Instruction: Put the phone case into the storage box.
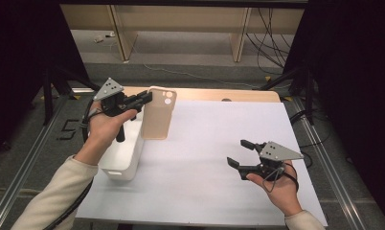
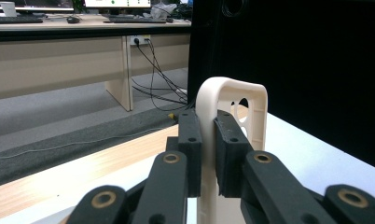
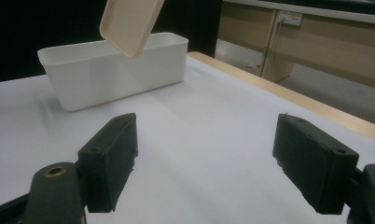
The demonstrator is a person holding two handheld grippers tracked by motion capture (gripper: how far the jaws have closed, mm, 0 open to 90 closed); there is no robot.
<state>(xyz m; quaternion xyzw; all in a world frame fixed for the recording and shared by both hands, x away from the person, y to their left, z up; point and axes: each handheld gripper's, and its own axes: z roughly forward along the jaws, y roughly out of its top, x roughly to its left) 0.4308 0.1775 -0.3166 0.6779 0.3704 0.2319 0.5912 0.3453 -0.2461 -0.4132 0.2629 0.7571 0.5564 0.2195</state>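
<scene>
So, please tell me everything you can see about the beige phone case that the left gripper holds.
The phone case is beige, looks like matte plastic or rubber, with rounded corners and round camera holes near its top. It hangs upright in the air, lifted off the table, partly over the white bin without touching it. The left gripper is shut on its upper edge: in the left gripper view both jaws clamp the thin wall. Nothing else touches it.

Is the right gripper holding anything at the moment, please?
No, the right gripper is open over the bare white table, with nothing between its jaws.
</scene>
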